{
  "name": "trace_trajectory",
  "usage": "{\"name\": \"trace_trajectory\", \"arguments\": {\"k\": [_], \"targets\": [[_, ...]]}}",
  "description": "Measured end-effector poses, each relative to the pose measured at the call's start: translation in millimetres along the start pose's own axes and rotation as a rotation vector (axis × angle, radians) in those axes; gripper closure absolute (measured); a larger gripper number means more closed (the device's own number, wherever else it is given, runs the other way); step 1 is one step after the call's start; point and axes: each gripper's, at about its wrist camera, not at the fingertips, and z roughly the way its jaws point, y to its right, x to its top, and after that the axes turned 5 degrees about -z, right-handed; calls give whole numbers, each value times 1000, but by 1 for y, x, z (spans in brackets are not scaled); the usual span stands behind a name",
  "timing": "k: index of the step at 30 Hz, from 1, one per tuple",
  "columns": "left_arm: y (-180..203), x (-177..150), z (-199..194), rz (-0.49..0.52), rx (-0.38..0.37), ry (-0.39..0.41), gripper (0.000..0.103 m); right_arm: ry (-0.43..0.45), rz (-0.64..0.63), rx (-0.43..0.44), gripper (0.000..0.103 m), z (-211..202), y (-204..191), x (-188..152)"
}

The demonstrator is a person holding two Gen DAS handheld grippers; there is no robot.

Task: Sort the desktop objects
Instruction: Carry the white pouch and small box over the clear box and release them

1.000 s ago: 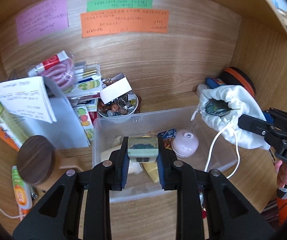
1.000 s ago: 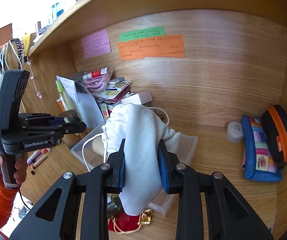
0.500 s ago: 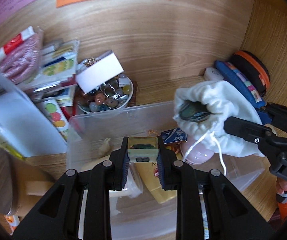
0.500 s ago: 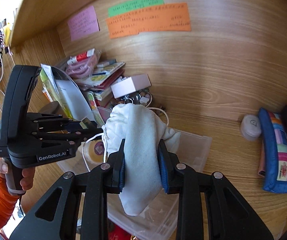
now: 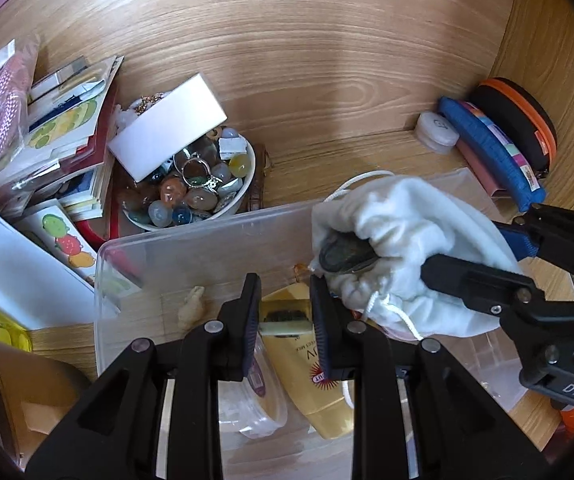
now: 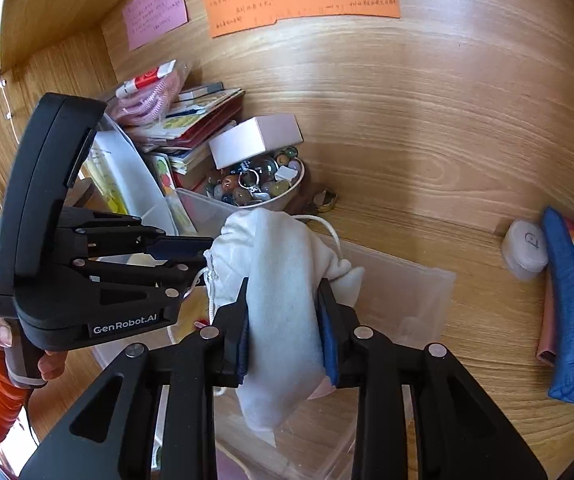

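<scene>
Above the clear bin [image 5: 175,248], our left tongs [image 5: 285,316] clamp a small green block [image 5: 285,326]; right tongs [image 6: 285,324] pinch the white pouch [image 6: 279,280] over its right half, bowl [image 5: 243,196] touching the bin's far rim.

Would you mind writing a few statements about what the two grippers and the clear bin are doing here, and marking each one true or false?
1. The right gripper is shut on a white drawstring pouch. True.
2. The left gripper is open and holds nothing. False: it is shut on a small pale green block.
3. The pouch hangs over the clear plastic bin. True.
4. The bin holds nothing. False: a yellow tube and other small items lie in it.
5. The bowl of coloured stones sits inside the bin. False: it stands behind the bin, on the desk.
</scene>
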Motion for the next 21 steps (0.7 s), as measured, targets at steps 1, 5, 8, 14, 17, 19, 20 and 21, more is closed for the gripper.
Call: {"name": "trace_trajectory", "arguments": {"k": [1,5,8,14,17,19,20,21], "targets": [[1,0,0,3,3,0,79,-1,-4,0,77,0,0,1],[7,1,2,17,27,3,79,-9,-29,-15,76,3,-4,2],[8,0,3,24,39,2,78,-23,-61,-26,73,6,-7,3],[11,-4,-1,49,54,-8,77,-48,-86,-35,69,8,-9,3],[13,-6,-3,49,46,-13,74,-61,-75,-24,69,7,-6,3],[13,-6,-6,47,46,-7,69,-68,-55,-9,67,5,-1,1],[13,-6,-9,45,54,1,57,-66,-44,-5,67,3,1,1],[13,-6,-12,44,75,14,48,-63,-37,-1,65,0,2,1]]}}
